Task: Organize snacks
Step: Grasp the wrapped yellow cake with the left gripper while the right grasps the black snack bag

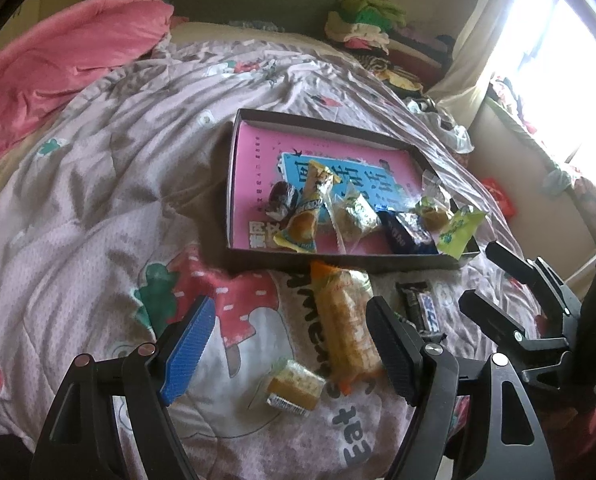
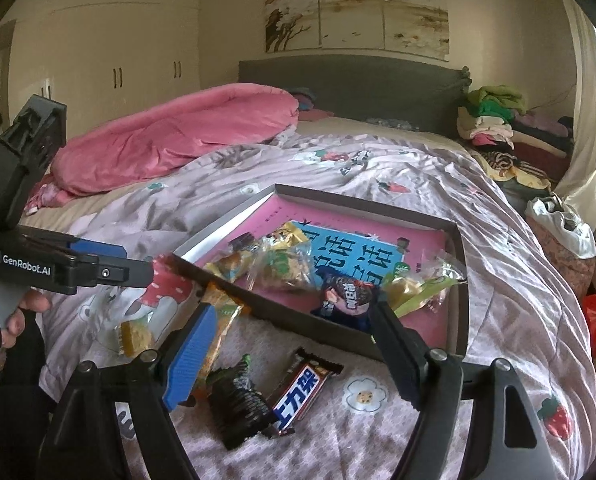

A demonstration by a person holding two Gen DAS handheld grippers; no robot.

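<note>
Pale lilac quilt [image 1: 98,184], printed with strawberries, spreads wide and bare ahead of and beside both grippers, though fisheye bending and glare from the window [image 1: 557,64] wash out its far edge. Beyond the left gripper [image 1: 294,344] lies a shallow dark box [image 1: 234,184] lined pink; its near wall cuts off the lower ends of the wrapped snacks [image 1: 353,216] heaped along it, and their labels are too blurred to read. Between the left jaws, which stand wide apart pressing on nothing, lie a long orange-wrapped cracker pack [image 1: 347,328] and a small clear-wrapped cake [image 1: 294,386]. The right gripper [image 2: 294,354] also gapes, empty; a blue-and-white chocolate bar [image 2: 301,392] and a dark crumpled packet [image 2: 238,404] lie on the quilt between its fingers.
</note>
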